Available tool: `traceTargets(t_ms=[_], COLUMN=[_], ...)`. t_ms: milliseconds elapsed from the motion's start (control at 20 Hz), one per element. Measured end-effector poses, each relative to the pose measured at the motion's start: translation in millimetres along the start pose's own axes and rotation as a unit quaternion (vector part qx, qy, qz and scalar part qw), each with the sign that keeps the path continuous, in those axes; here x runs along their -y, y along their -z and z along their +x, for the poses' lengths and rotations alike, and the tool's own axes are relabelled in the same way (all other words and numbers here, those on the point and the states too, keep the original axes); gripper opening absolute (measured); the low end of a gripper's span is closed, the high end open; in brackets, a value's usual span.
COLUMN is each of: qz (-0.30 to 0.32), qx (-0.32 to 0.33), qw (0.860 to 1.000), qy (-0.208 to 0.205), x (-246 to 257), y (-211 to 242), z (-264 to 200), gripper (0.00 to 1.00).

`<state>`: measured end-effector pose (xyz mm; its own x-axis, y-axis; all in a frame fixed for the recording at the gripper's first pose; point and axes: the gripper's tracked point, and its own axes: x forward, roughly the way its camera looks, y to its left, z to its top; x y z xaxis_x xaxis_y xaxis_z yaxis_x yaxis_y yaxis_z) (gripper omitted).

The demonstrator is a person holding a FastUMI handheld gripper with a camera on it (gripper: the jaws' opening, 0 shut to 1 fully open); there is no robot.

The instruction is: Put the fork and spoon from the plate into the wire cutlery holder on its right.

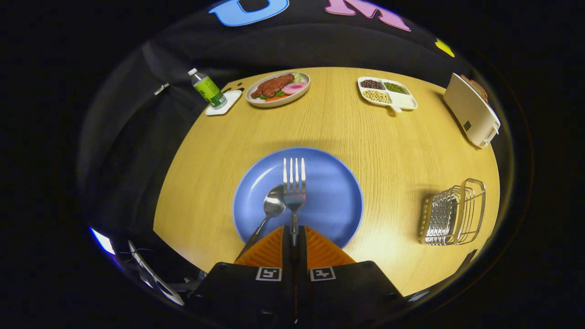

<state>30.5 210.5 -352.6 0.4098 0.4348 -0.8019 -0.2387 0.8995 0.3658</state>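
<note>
A: Gripper view: gripper (294, 237) fingers pressed together, pinching the fork (294, 189) by its handle. Tines point away, over the blue plate (333, 192).
B: Spoon?
A: spoon (270, 210) lies on the plate, just left of the fork, handle running under the left finger.
B: Holder?
A: wire cutlery holder (452, 212) sits on the wooden table (393, 151), well right of the plate.

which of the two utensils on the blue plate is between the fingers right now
The fork: its handle is clamped between the gripper fingers. The spoon lies free beside it.
</note>
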Motion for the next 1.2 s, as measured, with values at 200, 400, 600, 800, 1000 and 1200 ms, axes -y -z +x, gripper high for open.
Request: traceTargets(t_ms=[200, 400, 600, 800, 1000, 1200], qz=[0.012, -0.005, -0.032, -0.061, -0.091, -0.097], qx=[0.024, 0.025, -0.009, -0.095, -0.185, -0.279], qw=[0.999, 0.999, 0.999, 0.992, 0.976, 0.952], qy=[-0.027, -0.021, 0.01, 0.054, 0.073, 0.082], x=[16, 67, 132, 187, 214, 230], y=[-26, -39, -31, -3, 20, 35], z=[-48, -99, -141, -155, -145, -128], gripper=[0.08, 0.08, 0.08, 0.08, 0.08, 0.08])
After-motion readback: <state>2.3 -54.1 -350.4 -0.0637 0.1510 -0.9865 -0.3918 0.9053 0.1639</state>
